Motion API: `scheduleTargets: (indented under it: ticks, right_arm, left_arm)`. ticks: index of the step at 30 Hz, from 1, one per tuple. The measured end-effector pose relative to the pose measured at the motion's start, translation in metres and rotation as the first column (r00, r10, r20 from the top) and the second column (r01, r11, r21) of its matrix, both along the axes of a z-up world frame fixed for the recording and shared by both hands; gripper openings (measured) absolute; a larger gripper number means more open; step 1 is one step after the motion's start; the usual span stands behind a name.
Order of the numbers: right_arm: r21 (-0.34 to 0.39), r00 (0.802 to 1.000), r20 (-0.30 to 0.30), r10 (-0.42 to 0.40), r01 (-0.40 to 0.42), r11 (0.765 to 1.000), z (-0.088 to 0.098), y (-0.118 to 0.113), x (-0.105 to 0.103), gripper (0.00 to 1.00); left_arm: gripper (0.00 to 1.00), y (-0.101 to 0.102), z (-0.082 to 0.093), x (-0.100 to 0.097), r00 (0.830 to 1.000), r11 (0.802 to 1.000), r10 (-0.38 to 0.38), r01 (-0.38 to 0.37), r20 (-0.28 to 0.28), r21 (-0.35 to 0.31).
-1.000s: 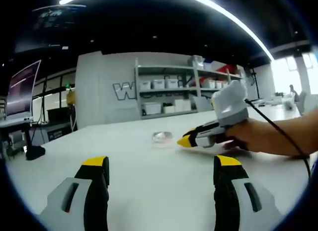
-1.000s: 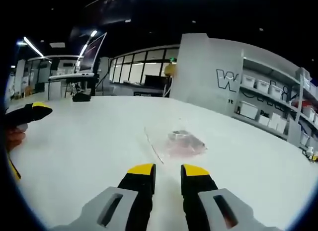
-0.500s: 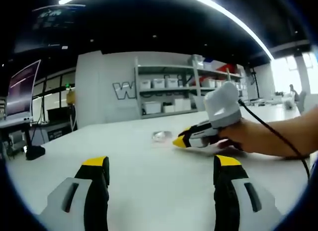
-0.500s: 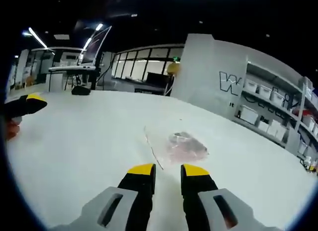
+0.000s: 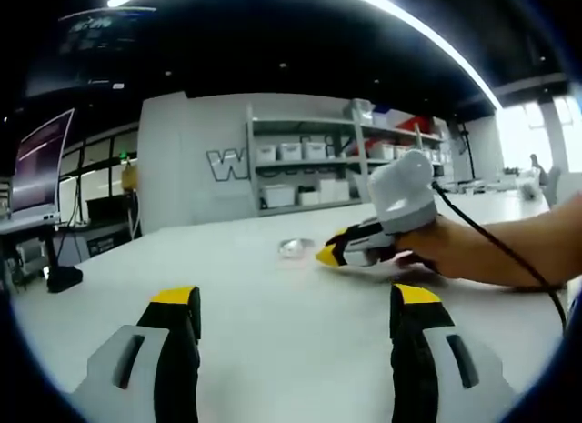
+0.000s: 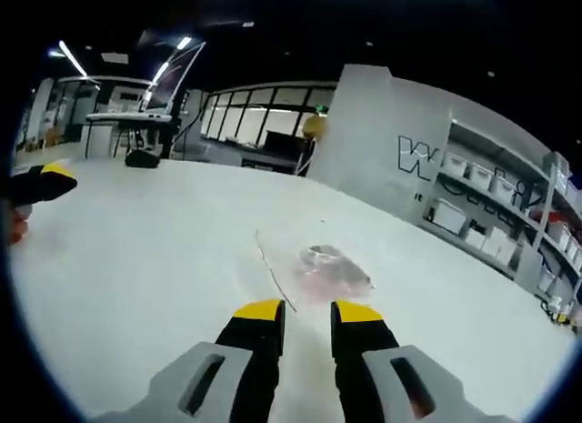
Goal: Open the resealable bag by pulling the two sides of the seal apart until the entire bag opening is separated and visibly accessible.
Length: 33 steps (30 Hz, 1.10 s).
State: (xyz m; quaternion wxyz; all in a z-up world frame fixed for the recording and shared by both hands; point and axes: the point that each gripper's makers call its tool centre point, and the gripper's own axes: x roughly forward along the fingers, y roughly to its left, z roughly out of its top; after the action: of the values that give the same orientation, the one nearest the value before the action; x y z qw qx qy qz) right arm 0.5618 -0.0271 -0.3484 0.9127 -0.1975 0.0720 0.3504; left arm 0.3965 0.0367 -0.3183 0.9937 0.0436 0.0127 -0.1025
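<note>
Two grippers are in play and nothing's been grabbed yet, so the step in hand is judged to be the approach to the seal.

Left gripper view: the left gripper (image 5: 296,318) is held low over the white table (image 5: 273,350) with its jaws spread wide and nothing between them. The resealable bag (image 5: 296,250) is seen small and far off, lying flat on the table. The right gripper (image 5: 329,254) is reaching in from the right, its yellow tips just beside the bag. To do this well, the left one probably needs to be brought in from the opposite side so each lip of the seal gets pinched separately, not both layers at once.

Right gripper view: the right gripper (image 6: 305,318) is shown with jaws narrow, only a slim gap, empty. The bag (image 6: 314,268) lies just ahead of the tips, something pinkish inside, its long edge (image 6: 271,276) nearest the jaws. One film layer at that edge should be caught, low and shallow. The left gripper's tip (image 6: 41,182) is spotted well apart at the far left.

Compared with a second ago, the right gripper has been moved closer to the bag; the left view has hardly shifted.
</note>
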Motion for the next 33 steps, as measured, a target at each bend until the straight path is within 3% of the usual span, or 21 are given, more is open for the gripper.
scheduleTargets:
  ticks: [5, 11, 22, 33]
  right_arm:
    - [-0.024, 0.999, 0.050, 0.016, -0.014, 1.000, 0.005, 0.003, 0.009, 0.18]
    - [-0.102, 0.990, 0.127, 0.062, -0.049, 0.994, 0.008, 0.007, 0.012, 0.18]
    - [-0.147, 0.976, 0.174, 0.131, -0.106, 0.983, 0.009, 0.020, 0.011, 0.13]
    - [-0.123, 0.973, 0.176, 0.152, -0.132, 0.984, 0.013, 0.025, 0.012, 0.00]
  left_arm:
    - [0.85, 0.000, 0.000, 0.000, 1.000, 1.000, 0.001, -0.001, -0.002, 0.001]
    - [0.85, 0.001, -0.001, 0.000, 1.000, 1.000, 0.002, -0.002, -0.004, 0.002]
    - [0.85, 0.002, -0.001, 0.001, 1.000, 1.000, 0.005, -0.005, -0.009, 0.005]
    - [0.85, 0.003, -0.001, 0.001, 1.000, 1.000, 0.009, -0.009, -0.011, 0.010]
